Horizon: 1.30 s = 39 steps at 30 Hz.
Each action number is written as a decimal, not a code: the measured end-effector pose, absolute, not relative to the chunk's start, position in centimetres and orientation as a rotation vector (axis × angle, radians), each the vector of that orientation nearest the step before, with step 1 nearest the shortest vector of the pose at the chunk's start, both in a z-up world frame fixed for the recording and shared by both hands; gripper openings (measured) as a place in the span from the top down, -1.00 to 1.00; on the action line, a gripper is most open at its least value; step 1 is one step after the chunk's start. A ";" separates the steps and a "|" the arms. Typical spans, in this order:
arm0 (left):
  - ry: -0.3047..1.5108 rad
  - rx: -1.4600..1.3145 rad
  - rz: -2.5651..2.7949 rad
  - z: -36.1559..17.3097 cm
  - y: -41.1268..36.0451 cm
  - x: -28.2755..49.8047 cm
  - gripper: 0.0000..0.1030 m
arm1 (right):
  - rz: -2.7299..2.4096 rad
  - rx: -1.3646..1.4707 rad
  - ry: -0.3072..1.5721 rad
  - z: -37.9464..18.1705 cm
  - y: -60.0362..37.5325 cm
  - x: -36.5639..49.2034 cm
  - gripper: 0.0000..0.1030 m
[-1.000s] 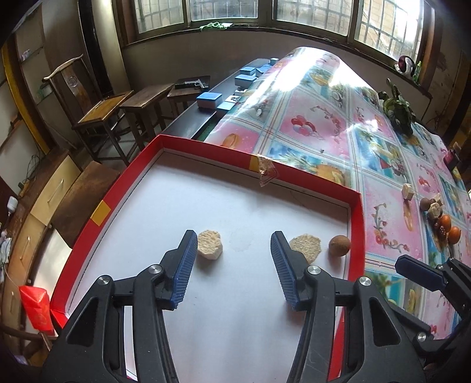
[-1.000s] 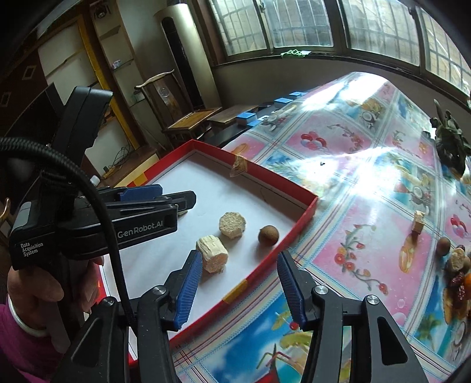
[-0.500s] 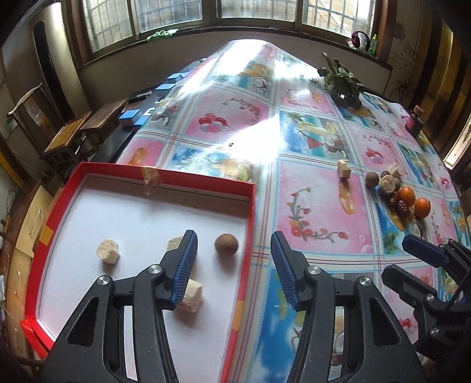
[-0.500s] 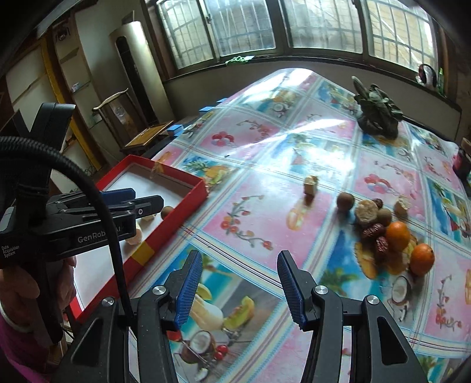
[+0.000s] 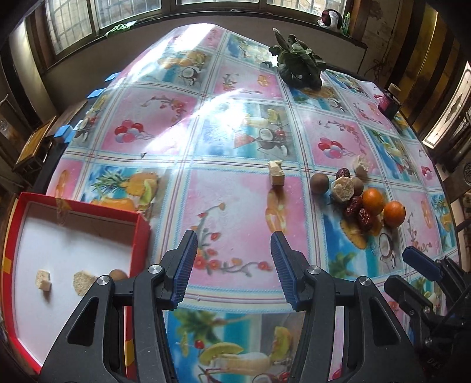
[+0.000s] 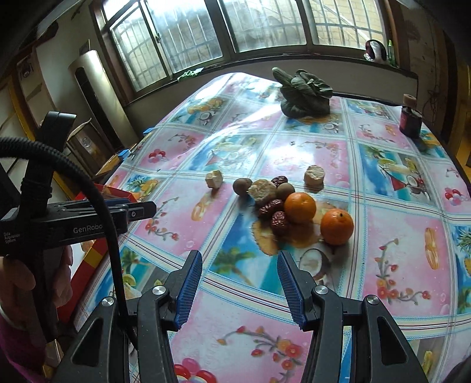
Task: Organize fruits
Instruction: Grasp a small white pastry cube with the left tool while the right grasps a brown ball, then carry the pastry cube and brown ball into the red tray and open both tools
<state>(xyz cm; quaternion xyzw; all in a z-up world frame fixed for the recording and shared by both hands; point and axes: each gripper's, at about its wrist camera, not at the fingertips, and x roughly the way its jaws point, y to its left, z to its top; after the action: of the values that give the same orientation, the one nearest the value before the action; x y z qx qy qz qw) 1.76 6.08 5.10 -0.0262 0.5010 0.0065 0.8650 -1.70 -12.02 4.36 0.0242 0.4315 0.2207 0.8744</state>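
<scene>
A glossy cloth (image 5: 235, 206) printed with fruit and flower squares is covering the tabletop and spreading ahead of the tool, with window light glaring off its far half. Far ahead and slightly right of the tool, a dark green leafy plant (image 6: 306, 94) is sitting near the far edge. Further right, a small dark jar (image 6: 409, 120) is standing upright by the right edge. Beyond the cloth, barred windows (image 6: 235, 26) are running across the far wall. Far left of the tool, a tall pale standing unit (image 6: 91, 97) is standing by the wall, and blue blocks (image 5: 63, 131) are lying just off the cloth's left edge.
</scene>
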 end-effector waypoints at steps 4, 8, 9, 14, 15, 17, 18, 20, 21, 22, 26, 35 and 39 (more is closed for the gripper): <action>1.056 -0.034 0.021 4.8 4.9 4.2 -0.01 | 0.457 0.065 0.909 4.0 -13.0 -1.2 0.00; 1.078 -0.027 0.029 4.0 4.3 6.8 -0.01 | 0.470 0.055 0.902 4.0 -13.2 -0.7 0.00; 1.084 -0.027 0.031 3.8 4.2 7.4 -0.01 | 0.474 0.054 0.899 4.0 -13.2 -0.6 0.00; 1.106 -0.014 0.030 2.4 3.6 9.6 -0.01 | 0.497 0.052 0.900 4.0 -13.0 0.5 0.00; 1.114 -0.011 0.035 2.1 3.5 10.0 -0.01 | 0.500 0.045 0.902 4.0 -12.8 0.7 0.00; 1.131 -0.017 0.035 1.6 3.5 10.4 -0.01 | 0.504 0.036 0.906 3.9 -12.6 1.0 0.00; 1.137 -0.030 0.032 1.5 3.7 10.6 -0.02 | 0.504 0.034 0.909 3.8 -12.5 1.2 0.00; 1.134 -0.046 0.025 1.5 4.0 10.7 0.02 | 0.505 0.031 0.913 3.8 -12.5 1.5 0.00; 1.131 -0.049 0.017 1.6 4.1 10.7 0.10 | 0.506 0.029 0.914 3.8 -12.4 1.7 0.00; 1.127 -0.048 0.014 1.7 4.2 10.6 0.39 | 0.507 0.025 0.913 3.9 -12.3 1.8 0.00; 1.152 -0.071 -0.005 1.9 4.9 10.0 0.51 | 0.530 -0.008 0.893 4.6 -11.2 2.9 0.00; 1.098 -0.079 0.014 4.4 8.0 6.3 0.50 | 0.630 -0.242 0.887 4.2 -5.8 6.9 0.00; 1.086 -0.083 0.007 5.0 9.0 5.0 0.50 | 0.628 -0.383 0.932 3.0 -3.9 8.8 0.11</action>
<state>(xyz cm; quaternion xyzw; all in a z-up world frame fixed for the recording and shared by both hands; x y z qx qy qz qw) 4.97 8.96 5.04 -0.0395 0.5165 0.0033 0.8554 8.83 -3.92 3.02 -0.1806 0.4390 0.2959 0.8289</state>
